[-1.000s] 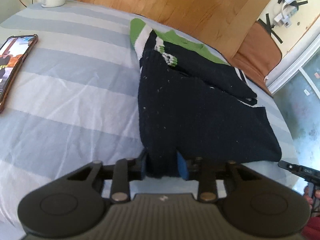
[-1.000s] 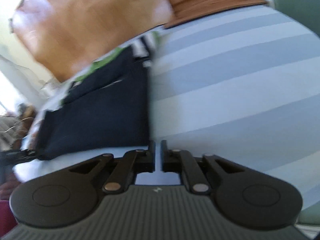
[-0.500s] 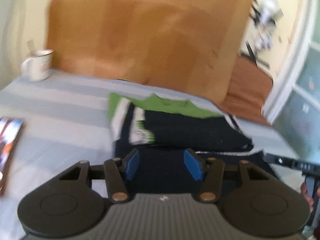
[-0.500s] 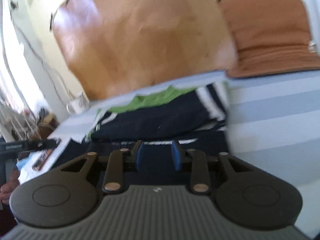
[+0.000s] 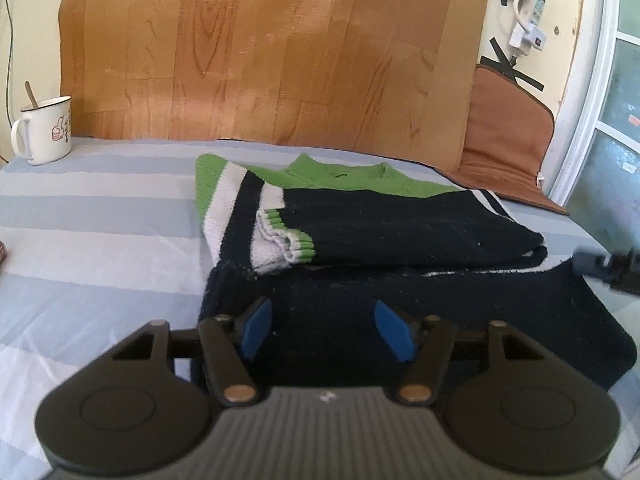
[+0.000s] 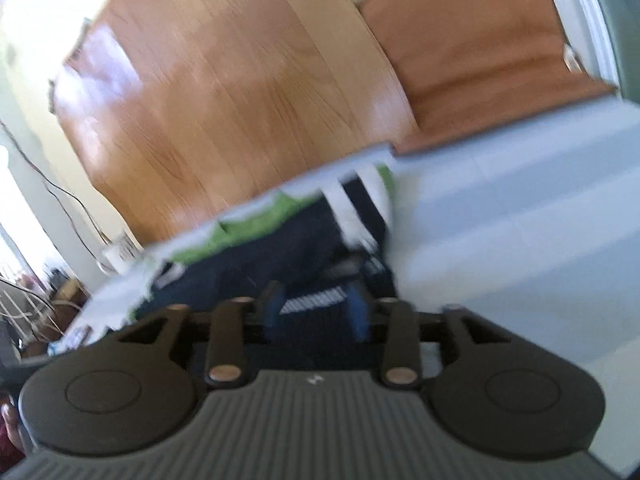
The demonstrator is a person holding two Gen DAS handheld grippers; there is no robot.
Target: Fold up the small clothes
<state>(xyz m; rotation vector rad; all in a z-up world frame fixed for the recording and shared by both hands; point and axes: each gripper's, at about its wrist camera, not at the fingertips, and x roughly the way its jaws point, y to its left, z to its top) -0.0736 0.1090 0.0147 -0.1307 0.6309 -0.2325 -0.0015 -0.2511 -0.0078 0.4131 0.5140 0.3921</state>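
A small knitted sweater (image 5: 384, 232), dark navy with green shoulders and white stripes, lies on the striped bed sheet (image 5: 100, 232), its sleeves folded in over the body. My left gripper (image 5: 324, 326) hangs low over the sweater's near hem, its jaws opening, the blue pads (image 5: 256, 328) apart with only cloth lying beneath them. In the blurred right wrist view the same sweater (image 6: 296, 240) lies ahead; my right gripper (image 6: 316, 312) is over its near edge, jaws opening, nothing pinched. The right gripper's tip (image 5: 612, 268) shows at the right edge of the left wrist view.
A white enamel mug (image 5: 44, 130) with a spoon stands at the back left of the bed. A wood-pattern board (image 5: 272, 52) leans on the wall behind. A brown cushion (image 5: 508, 140) lies at the back right, below a taped power strip (image 5: 528, 12).
Both grippers let go of the sweater's hem and their jaws spread apart. Both views tilted up from looking down at the bed to looking across it toward the board.
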